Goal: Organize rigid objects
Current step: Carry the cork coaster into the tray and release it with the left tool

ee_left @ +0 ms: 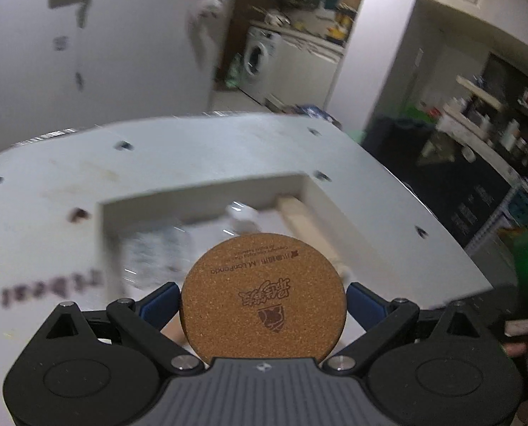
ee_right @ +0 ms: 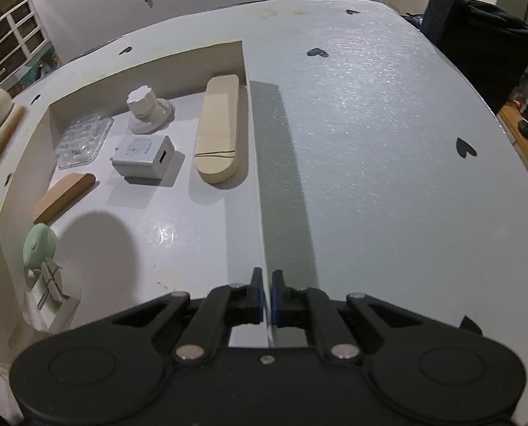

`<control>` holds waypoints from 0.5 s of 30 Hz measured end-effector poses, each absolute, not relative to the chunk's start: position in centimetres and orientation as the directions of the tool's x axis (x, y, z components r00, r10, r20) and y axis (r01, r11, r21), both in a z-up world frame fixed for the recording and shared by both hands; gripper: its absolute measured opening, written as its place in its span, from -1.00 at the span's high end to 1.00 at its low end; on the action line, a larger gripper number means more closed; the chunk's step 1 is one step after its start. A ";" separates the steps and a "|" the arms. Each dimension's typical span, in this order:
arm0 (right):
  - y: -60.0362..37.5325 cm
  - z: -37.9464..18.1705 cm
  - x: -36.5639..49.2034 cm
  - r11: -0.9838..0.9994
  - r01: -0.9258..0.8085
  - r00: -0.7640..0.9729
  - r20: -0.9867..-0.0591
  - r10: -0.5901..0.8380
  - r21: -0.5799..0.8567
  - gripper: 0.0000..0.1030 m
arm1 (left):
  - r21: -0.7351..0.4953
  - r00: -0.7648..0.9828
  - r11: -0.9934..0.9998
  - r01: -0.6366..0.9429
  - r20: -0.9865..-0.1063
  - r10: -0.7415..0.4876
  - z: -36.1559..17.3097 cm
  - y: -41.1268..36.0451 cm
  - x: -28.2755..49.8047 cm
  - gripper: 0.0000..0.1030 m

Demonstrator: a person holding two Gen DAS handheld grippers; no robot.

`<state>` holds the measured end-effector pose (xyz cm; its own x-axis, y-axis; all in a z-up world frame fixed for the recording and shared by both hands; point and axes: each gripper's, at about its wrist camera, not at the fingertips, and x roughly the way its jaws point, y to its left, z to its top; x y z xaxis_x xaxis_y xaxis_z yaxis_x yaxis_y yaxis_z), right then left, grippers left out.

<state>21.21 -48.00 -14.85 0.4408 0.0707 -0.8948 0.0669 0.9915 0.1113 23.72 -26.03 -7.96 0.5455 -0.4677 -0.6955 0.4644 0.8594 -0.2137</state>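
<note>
My left gripper (ee_left: pixel 262 289) is shut on a round cork coaster (ee_left: pixel 264 305) and holds it upright above the shallow white box (ee_left: pixel 200 198). In the right wrist view, my right gripper (ee_right: pixel 267 298) is shut on the thin right wall of the box (ee_right: pixel 255 149) near its front end. Inside the box lie a beige oblong wooden piece (ee_right: pixel 217 135), a white charger (ee_right: pixel 143 156), a white knob-shaped part (ee_right: pixel 148 110), a clear plastic piece (ee_right: pixel 82 138), a brown wooden block (ee_right: pixel 65 197), a green round item (ee_right: pixel 38 245) and a white clip stand (ee_right: pixel 50 287).
The box sits on a white table (ee_right: pixel 388 142) marked with small dark hearts. A dark bag (ee_right: pixel 477 46) stands past the table's far right corner. A wooden handle (ee_right: pixel 10 126) lies off the box's left side. A washing machine (ee_left: pixel 260 56) is far behind.
</note>
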 end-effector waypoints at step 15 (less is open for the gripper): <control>-47.7 -14.9 21.2 0.996 -0.029 0.448 -0.889 0.091 0.087 0.93 | -0.193 0.468 0.878 0.438 -0.785 -0.406 -12.5 -33.0 23.8 -0.91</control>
<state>21.16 -47.67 -14.93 0.4481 0.0912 -0.8893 -0.0295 0.9957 0.0873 23.77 -32.98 -12.54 0.4678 -0.4058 -0.7852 0.4383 0.8780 -0.1926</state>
